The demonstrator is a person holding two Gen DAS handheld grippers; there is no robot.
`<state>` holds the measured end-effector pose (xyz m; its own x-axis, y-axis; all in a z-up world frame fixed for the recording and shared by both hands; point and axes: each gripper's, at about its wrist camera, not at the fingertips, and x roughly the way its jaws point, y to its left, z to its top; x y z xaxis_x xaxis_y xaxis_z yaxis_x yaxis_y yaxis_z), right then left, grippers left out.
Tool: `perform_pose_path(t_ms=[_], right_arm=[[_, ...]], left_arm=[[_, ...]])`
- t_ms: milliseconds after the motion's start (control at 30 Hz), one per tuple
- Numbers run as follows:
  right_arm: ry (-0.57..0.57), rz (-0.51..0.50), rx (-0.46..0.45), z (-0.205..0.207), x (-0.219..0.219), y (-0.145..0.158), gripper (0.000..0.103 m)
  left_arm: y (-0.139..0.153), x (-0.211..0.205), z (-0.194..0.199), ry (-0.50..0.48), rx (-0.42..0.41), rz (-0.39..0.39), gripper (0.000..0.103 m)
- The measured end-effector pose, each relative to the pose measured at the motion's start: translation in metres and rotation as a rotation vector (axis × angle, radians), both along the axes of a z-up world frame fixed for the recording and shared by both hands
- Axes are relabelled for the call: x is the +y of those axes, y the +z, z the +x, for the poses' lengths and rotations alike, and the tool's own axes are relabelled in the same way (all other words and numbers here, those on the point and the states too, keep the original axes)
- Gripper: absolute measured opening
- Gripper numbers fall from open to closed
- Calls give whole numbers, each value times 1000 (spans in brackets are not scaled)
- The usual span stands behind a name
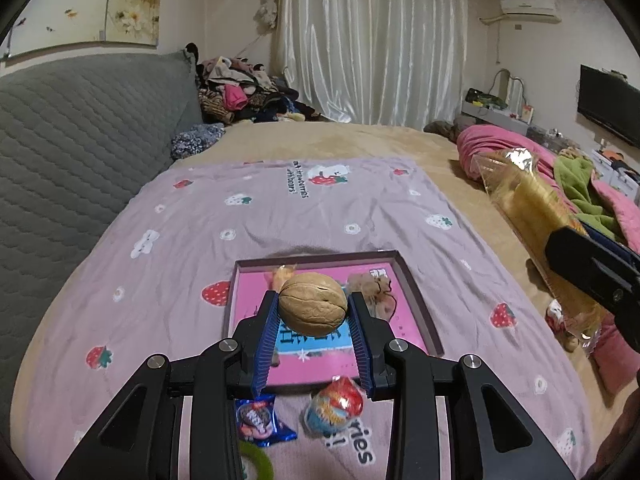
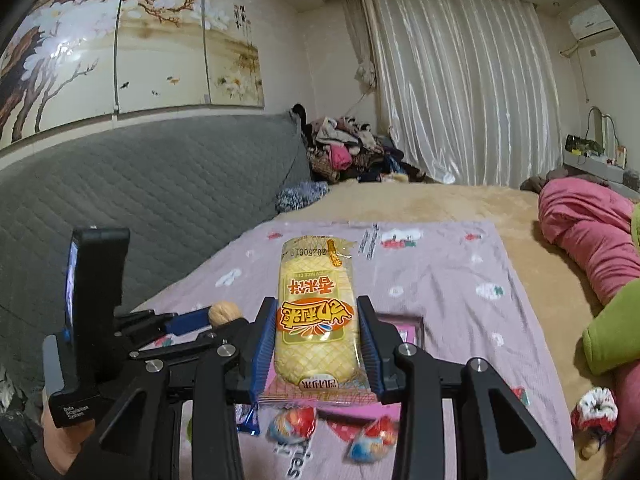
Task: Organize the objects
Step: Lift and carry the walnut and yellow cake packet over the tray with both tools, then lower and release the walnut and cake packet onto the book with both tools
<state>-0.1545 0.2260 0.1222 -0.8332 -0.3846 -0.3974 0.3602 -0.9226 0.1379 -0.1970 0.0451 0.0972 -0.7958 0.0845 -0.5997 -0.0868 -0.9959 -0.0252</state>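
Two loads are up at once: our left gripper [image 1: 313, 308] pinches a walnut [image 1: 313, 305] above the pink tray [image 1: 416, 292]; our right gripper [image 2: 318, 338] clamps a snack pack [image 2: 316, 316], yellow and crinkly, just to the right. We should lower the tan, grooved walnut flat into the tray, then release gently.

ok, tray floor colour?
Bright pink with a blue panel, tray; clearest in left wrist view.

black claws with blue ribbed pads

left claw [image 1: 313, 312] and right claw [image 2: 318, 334]: matte black angular linkages, round silver screws, blue ridged fingers [image 1: 267, 334]; white "data acquisition system" lettering on the left handle, bare skin beneath.
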Motion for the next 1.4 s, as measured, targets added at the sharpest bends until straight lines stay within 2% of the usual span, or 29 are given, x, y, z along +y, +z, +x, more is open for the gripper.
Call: perform_pose_path(t_ms=[433,567,733,933,1167,1300,1400], right_arm=[[-7,-12,41,-50,12,-18,39],[-9,-16,47,-65,17,-26,39],[-4,-26,29,-84,18,-41,39],[-18,-39,8,-105,18,-64,39],[-19,-38,-45,-129,11,-99,39],[-8,-25,-91,-138,12,-118,39],[-11,-6,-126,-145,12,-129,39]], left_arm=[[-10,15,-67,-7,29,-26,36],[-26,19,-87,-17,18,-5,36],[-52,27,-105,3,36,-55,36],[-84,26,-121,20,8,-55,36],[-114,16,-135,34,-37,-19,36],[-126,14,-140,58,-28,-79,36],[-135,5,-147,58,-58,-41,36]])
